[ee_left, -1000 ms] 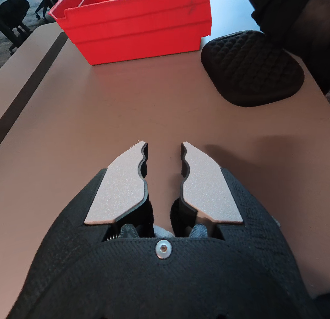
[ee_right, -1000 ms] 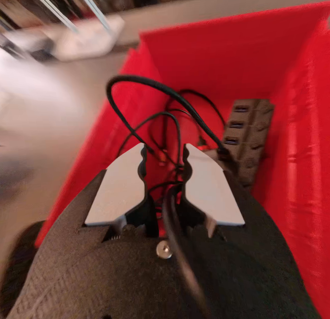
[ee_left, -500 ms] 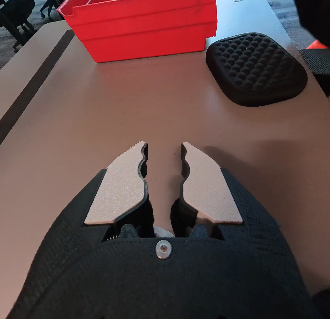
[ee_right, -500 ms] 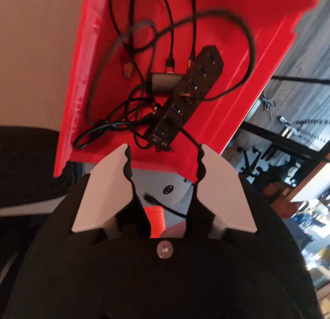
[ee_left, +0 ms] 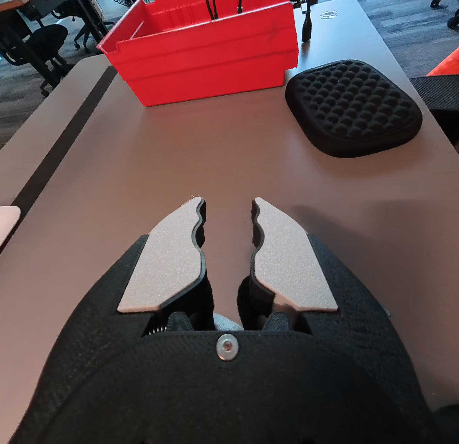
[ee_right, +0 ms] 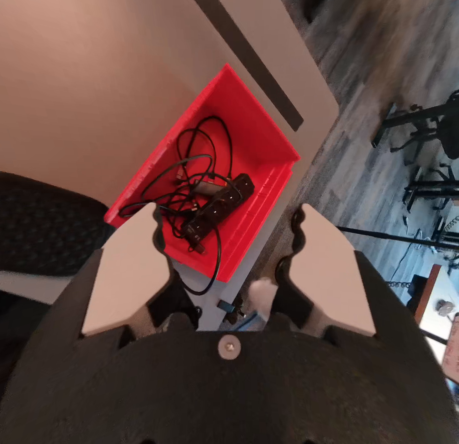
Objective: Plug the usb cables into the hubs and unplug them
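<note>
A red bin (ee_left: 203, 69) stands at the far side of the brown table. In the right wrist view I look down into the bin (ee_right: 250, 123) from high above. It holds a long black USB hub (ee_right: 218, 208), a smaller grey hub (ee_right: 206, 187) and tangled black USB cables (ee_right: 198, 143). One cable (ee_right: 218, 258) loops out over the bin's rim. My right gripper (ee_right: 227, 208) is wide open and holds nothing. My left gripper (ee_left: 228, 203) is open and empty, low over the bare table, well short of the bin. Black cables (ee_left: 211, 2) rise out of the bin's top.
A black honeycomb cushion (ee_left: 352, 106) lies right of the bin and also shows in the right wrist view (ee_right: 44, 223). A closed silver laptop (ee_left: 332, 27) lies behind it. A dark strip (ee_left: 57, 148) runs along the table's left side. Office chairs (ee_left: 47, 41) stand beyond the table edge. Across from one pair of fingers to the other is roughly 35 cm.
My right gripper rose out of the bin to high above it and opened wider. The left view drew back a little from the bin. A dark sleeve left its top right.
</note>
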`<control>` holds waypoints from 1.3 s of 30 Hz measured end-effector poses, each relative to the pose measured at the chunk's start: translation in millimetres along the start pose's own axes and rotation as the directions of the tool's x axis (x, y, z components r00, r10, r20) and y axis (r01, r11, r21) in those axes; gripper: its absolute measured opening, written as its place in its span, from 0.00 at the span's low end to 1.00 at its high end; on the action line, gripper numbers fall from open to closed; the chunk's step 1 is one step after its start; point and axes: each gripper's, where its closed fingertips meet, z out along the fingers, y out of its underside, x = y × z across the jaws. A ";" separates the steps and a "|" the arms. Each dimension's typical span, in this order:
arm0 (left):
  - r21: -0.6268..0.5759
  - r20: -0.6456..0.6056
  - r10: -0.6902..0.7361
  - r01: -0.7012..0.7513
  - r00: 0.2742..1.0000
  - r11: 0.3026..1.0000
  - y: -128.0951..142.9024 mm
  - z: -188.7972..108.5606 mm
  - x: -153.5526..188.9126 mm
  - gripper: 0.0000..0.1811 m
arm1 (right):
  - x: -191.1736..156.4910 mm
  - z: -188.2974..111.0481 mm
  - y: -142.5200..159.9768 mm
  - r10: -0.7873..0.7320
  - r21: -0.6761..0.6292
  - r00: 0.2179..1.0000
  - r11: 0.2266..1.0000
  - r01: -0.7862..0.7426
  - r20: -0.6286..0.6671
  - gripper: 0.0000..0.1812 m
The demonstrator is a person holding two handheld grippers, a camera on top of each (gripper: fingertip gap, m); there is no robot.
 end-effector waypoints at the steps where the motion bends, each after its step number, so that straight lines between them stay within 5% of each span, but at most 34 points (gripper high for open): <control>1: 0.007 0.007 0.005 -0.005 1.000 1.000 -1.1 -0.3 -0.7 0.19 | 4.8 5.4 15.8 0.027 0.024 0.999 0.999 -0.027 -0.017 0.61; 4: 0.034 0.025 0.022 -0.023 0.999 0.999 -5.7 -1.4 -2.6 0.19 | 10.0 24.8 64.5 0.156 0.131 0.987 0.979 -0.158 0.024 0.74; 6: 0.044 0.033 0.028 -0.029 0.999 0.999 -7.3 -2.1 -3.5 0.19 | 9.6 34.7 93.8 0.218 0.217 0.972 0.948 -0.233 0.090 0.73; 11: 0.065 0.049 0.024 -0.027 0.999 0.998 -8.8 -3.7 -7.0 0.19 | 40.5 51.7 162.4 0.476 0.375 0.874 0.795 -0.476 0.101 0.52; 16: 0.082 0.083 0.017 -0.023 0.996 0.996 -7.9 -5.4 -13.5 0.19 | 12.2 98.7 196.1 0.443 0.233 0.877 0.847 -0.478 0.187 0.39; 19: 0.090 0.107 0.008 -0.018 0.994 0.996 -8.3 -5.8 -17.6 0.19 | -7.1 124.1 185.3 0.374 0.192 0.902 0.890 -0.415 0.215 0.19; 21: 0.090 0.123 0.011 -0.023 0.992 0.996 -7.8 -5.7 -20.0 0.19 | -4.4 138.5 187.3 0.372 0.122 0.921 0.915 -0.385 0.118 0.06; 27: 0.108 0.167 0.026 -0.045 0.986 0.993 -11.2 -8.6 -26.0 0.19 | -28.2 152.3 132.3 0.377 0.145 0.899 0.899 -0.413 0.222 0.08; 32: 0.169 0.254 0.038 -0.083 0.967 0.982 -24.8 -21.4 -35.7 0.19 | -48.4 166.4 81.2 0.237 0.154 0.953 0.951 -0.267 0.192 0.07; 39: 0.430 0.529 -0.107 -0.158 0.842 0.889 -66.3 -89.2 -70.4 0.18 | -103.1 175.8 -4.0 0.165 0.196 0.951 0.956 -0.220 0.262 0.08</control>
